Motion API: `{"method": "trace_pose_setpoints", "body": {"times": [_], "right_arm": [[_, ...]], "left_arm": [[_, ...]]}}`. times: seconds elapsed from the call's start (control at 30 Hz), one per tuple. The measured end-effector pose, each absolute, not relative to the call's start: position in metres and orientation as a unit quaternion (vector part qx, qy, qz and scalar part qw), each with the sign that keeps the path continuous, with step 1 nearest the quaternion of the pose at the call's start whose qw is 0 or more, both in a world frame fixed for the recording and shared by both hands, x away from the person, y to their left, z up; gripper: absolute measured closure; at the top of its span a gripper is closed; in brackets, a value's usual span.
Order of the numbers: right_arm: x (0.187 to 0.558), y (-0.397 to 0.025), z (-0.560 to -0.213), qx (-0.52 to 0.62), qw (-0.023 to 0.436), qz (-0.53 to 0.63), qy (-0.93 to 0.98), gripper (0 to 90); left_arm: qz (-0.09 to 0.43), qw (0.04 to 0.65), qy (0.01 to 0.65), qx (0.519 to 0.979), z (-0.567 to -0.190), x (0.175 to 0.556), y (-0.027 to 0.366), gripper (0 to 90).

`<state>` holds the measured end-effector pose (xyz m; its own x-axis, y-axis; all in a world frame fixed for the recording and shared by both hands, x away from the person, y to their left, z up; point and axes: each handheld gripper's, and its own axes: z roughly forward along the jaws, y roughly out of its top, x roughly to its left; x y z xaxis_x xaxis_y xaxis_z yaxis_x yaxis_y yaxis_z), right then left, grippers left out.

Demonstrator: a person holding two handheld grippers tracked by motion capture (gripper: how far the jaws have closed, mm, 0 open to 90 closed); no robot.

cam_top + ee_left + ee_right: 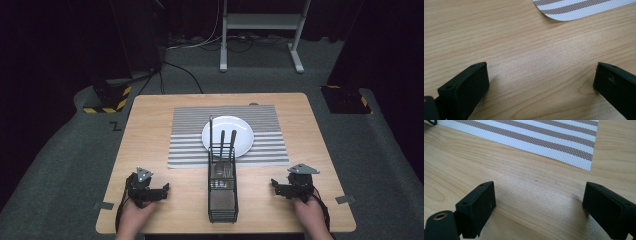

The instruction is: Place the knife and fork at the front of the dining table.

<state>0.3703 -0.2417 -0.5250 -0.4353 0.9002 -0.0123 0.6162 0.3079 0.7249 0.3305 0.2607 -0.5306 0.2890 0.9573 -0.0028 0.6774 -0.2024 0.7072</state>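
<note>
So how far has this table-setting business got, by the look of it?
Done: a striped placemat lies on the table with a white plate on it. In hand: nothing; the left gripper and right gripper rest open on bare wood. Left: the cutlery stands in the wire caddy, probably to be laid out.

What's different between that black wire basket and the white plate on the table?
The wire basket is black, tall and see-through mesh; the plate is white, round and flat. The basket stands on bare wood nearer the person; the plate lies farther off on the striped mat. The basket holds utensils; the plate looks empty.
</note>
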Motion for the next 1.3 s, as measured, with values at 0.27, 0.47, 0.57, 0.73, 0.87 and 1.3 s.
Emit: {"method": "trace_pose_setpoints", "body": {"times": [0.27,0.47,0.57,0.73,0.87,1.3], "right_arm": [[0.371,-0.242,-0.525,0.486,0.213,0.332,0.780,10.6],[0.371,-0.242,-0.525,0.485,0.213,0.332,0.781,10.3],[0.372,-0.242,-0.525,0.485,0.213,0.332,0.780,10.1],[0.372,-0.242,-0.525,0.485,0.212,0.332,0.780,10.1],[0.372,-0.242,-0.525,0.485,0.213,0.332,0.781,10.1],[0.372,-0.241,-0.525,0.486,0.212,0.332,0.780,10.1]], "left_arm": [[0.229,0.307,0.555,0.739,-0.531,0.331,0.260,0.1],[0.229,0.308,0.555,0.738,-0.531,0.330,0.260,0.5],[0.233,0.309,0.557,0.735,-0.531,0.328,0.260,1.6],[0.245,0.311,0.543,0.740,-0.528,0.326,0.257,0.8],[0.247,0.337,0.538,0.732,-0.520,0.323,0.256,1.0],[0.263,0.411,0.501,0.715,-0.496,0.313,0.241,1.6]]}}
